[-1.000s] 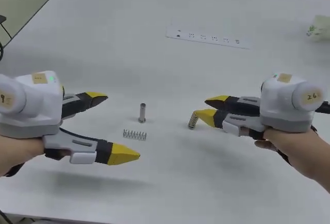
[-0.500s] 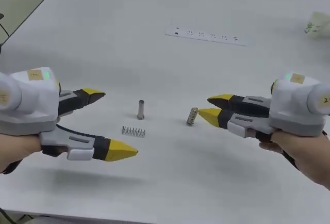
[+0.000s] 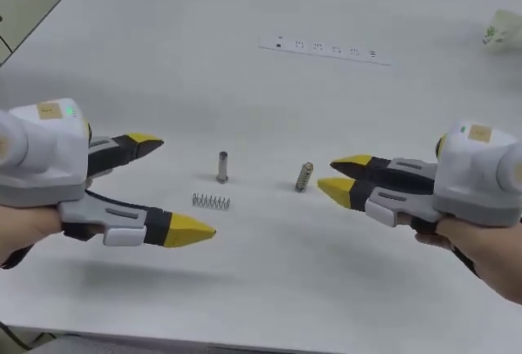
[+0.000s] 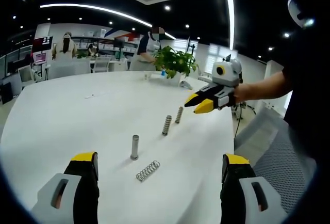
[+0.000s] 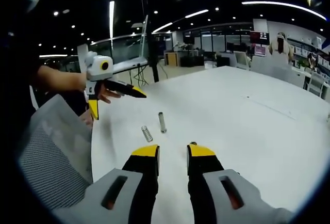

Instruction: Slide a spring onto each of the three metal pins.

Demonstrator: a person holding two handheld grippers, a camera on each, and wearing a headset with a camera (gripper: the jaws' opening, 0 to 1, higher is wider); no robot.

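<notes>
Left gripper [image 3: 173, 184] gapes wide, right gripper [image 3: 341, 174] barely parted, both empty; its jaw half-hides a sprung pin [image 5: 192, 143].

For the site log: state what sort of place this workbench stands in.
Probably an open-plan office or lab: long ceiling light strips, a potted plant beyond the white table, and office desks behind.

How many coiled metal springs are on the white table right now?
3. A loose coiled metal spring lies beside the bare metal pin; a nearer upright spring and a farther upright spring stand beyond it, seemingly on pins. Others may be hidden.
</notes>
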